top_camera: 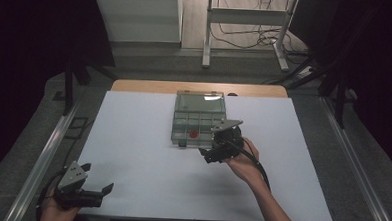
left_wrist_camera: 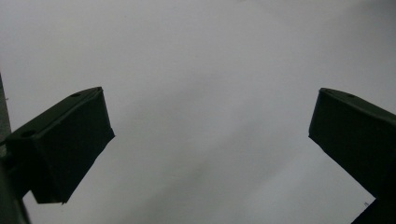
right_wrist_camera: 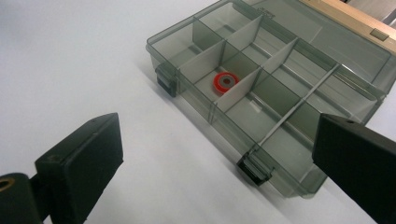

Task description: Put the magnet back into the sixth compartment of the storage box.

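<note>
At mid-bench: compartment box, clear grey plastic, lid thrown back, two front latches undone. One red ring already lies in a middle front-row compartment — the other cells look empty. Your right claw hovers just at the box's near right corner, jaws apart, holding nothing. Your left claw rests at the bench's near left corner, well away, jaws apart, idle. Judged status: ring delivered; closing lid and latches likely remains.
</note>
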The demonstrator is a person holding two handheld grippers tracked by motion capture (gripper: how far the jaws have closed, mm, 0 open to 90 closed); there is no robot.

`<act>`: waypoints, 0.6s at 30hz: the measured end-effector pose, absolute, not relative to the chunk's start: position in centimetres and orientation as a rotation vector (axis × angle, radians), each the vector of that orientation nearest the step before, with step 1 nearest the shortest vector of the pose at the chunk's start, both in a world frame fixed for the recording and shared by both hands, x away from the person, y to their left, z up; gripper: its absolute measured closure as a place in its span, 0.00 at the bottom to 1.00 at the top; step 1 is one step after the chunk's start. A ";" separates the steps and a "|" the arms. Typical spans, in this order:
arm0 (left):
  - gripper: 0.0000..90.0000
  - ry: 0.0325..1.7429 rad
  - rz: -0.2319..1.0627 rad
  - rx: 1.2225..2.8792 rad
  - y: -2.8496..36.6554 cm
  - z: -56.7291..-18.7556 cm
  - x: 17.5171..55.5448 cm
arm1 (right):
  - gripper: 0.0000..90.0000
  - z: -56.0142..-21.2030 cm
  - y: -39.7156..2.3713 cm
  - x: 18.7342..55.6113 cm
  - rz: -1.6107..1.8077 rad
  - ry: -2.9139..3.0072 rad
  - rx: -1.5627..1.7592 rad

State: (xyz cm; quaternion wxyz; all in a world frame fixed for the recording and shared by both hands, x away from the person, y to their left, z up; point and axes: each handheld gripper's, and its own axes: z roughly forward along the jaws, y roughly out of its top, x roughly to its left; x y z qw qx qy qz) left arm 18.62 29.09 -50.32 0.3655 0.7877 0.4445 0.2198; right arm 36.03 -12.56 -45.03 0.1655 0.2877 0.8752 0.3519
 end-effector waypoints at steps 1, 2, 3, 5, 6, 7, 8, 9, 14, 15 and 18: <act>0.00 1.142 0.567 2.027 29.1 -50.3 18.6 | 0.02 -45.0 -12.7 35.8 1.004 2.491 0.821; 0.00 1.142 0.567 2.027 29.1 -50.3 18.6 | 0.02 -45.0 -12.7 35.8 1.004 2.491 0.821; 0.00 1.142 0.568 2.027 29.1 -50.3 18.6 | 0.02 -45.0 -12.9 35.7 1.003 2.490 0.819; 0.00 1.142 0.569 2.029 29.1 -50.3 18.6 | 0.02 -44.9 -13.0 35.5 1.003 2.490 0.822; 0.00 1.142 0.569 2.029 29.0 -50.3 18.6 | 0.02 -44.9 -13.1 35.4 1.005 2.489 0.822; 0.00 1.142 0.569 2.029 29.0 -50.3 18.6 | 0.02 -44.9 -13.3 35.3 1.001 2.489 0.819; 0.00 1.142 0.569 2.028 29.1 -50.3 18.6 | 0.02 -44.9 -13.3 35.3 1.001 2.489 0.819; 0.00 1.142 0.569 2.027 29.1 -50.3 18.6 | 0.02 -44.9 -13.4 35.2 1.002 2.487 0.821; 0.00 1.142 0.571 2.028 29.1 -50.3 18.6 | 0.03 -44.9 -13.8 34.8 1.003 2.495 0.833; 0.00 1.143 0.570 2.026 29.1 -50.3 18.6 | 0.03 -44.9 -13.8 34.8 1.003 2.495 0.833; 0.00 1.143 0.569 2.025 29.1 -50.3 18.6 | 0.03 -44.9 -14.0 34.6 1.005 2.495 0.837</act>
